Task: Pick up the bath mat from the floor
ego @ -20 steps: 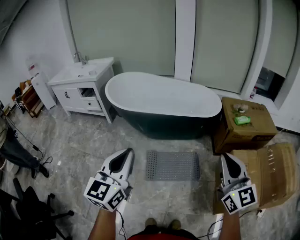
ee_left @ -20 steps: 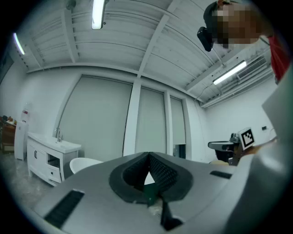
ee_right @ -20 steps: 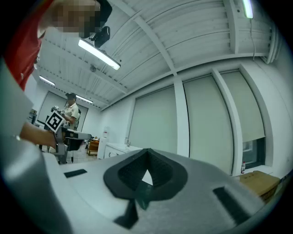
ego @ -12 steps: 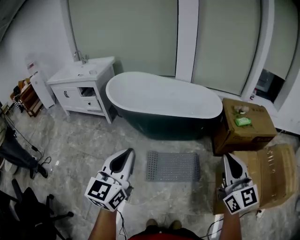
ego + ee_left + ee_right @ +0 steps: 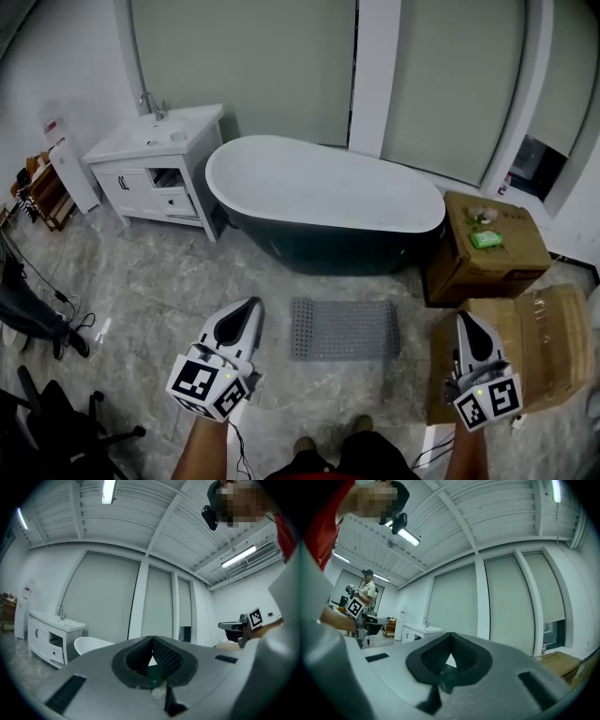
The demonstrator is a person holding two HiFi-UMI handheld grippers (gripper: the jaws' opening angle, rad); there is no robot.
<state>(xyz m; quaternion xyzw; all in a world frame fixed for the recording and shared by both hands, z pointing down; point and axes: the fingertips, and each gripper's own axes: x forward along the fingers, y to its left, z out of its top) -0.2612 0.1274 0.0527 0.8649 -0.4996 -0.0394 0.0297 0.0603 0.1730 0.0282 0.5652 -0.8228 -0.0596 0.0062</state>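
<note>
Mat (image 5: 344, 330) lies flat on the floor (image 5: 169, 281) before the tub (image 5: 319, 192), untouched — left tongs (image 5: 253, 304) and right tongs (image 5: 466, 318) hover level, closed on nothing; unless opened, they would likely skid over it.

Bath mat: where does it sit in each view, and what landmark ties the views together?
Head view: bath mat lies flat on the floor, lower centre, in front of the bathtub.
Left gripper view: not in it.
Right gripper view: not in it.
Shared landmark: the white sink cabinet, upper left in the head view, left of centre in both gripper views.
</note>
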